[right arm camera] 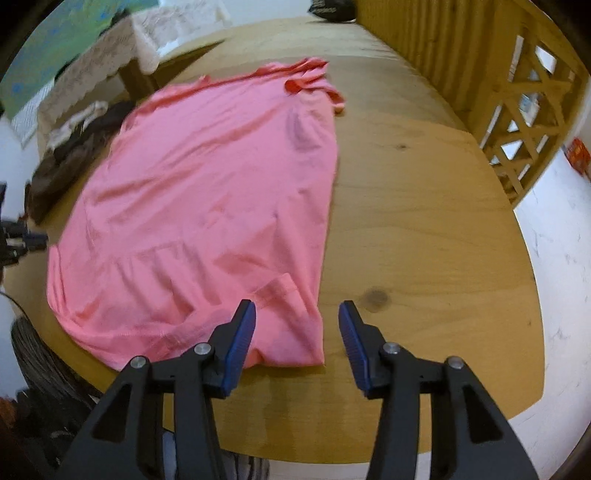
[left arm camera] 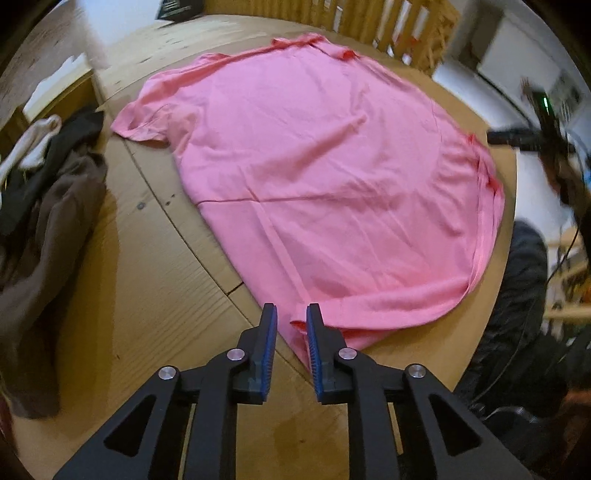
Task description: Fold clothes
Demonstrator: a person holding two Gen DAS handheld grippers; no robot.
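Note:
A pink short-sleeved shirt [left arm camera: 332, 166] [right arm camera: 221, 184] lies spread flat on the round wooden table [left arm camera: 147, 295] [right arm camera: 424, 240], its collar at the far end. My left gripper [left arm camera: 291, 314] hangs over the shirt's near left hem corner. Its blue pads stand a narrow gap apart, and the cloth edge lies just by the right pad without being pinched. My right gripper [right arm camera: 297, 308] is open wide above the near right hem corner, which lies loose on the table below the gap.
A heap of dark and brown clothes with a white piece [left arm camera: 55, 203] [right arm camera: 74, 147] sits at the table's left. A wooden lattice railing [left arm camera: 369, 22] [right arm camera: 524, 122] stands behind the table. The table's rim [right arm camera: 406, 443] is close in front.

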